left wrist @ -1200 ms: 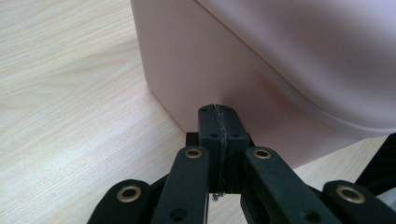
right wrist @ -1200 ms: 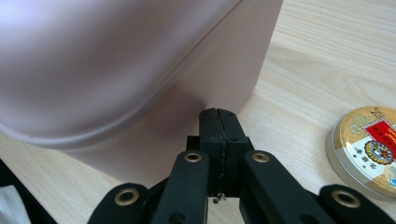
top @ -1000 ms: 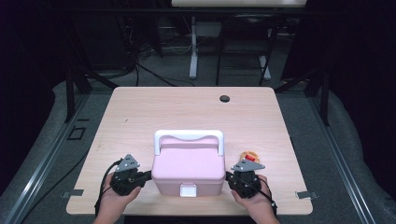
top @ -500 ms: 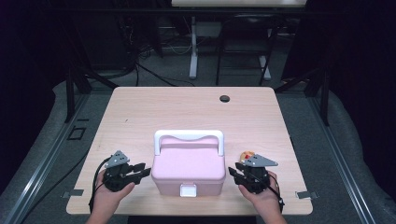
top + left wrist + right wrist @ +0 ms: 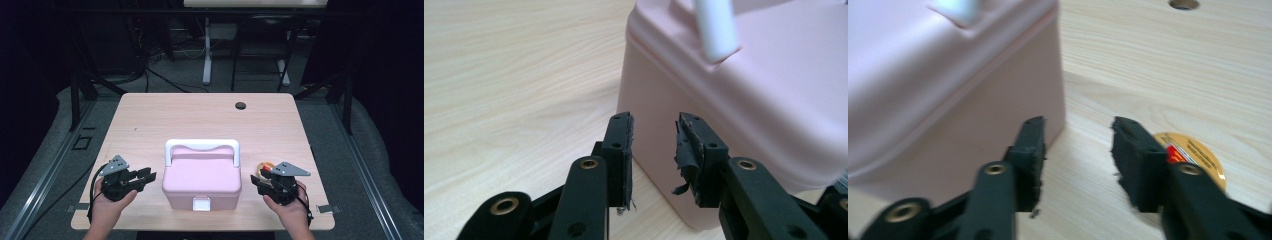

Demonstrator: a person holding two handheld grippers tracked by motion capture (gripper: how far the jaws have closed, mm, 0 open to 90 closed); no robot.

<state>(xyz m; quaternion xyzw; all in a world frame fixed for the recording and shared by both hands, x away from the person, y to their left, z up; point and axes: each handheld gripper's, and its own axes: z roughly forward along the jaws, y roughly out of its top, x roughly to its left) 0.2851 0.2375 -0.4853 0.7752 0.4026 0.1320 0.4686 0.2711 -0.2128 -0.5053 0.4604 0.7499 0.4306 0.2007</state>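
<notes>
Both grippers, the left gripper and right gripper, had just opened empty and drawn back from the pink plastic box with a white handle at lower centre, apparently releasing it.

In the right gripper view the pink box is blurred and runs off the frame at nine and twelve o'clock. The round orange item at four o'clock lies half behind a black jaw, its print too small to read. In the left gripper view the white handle is cut off at twelve.
</notes>
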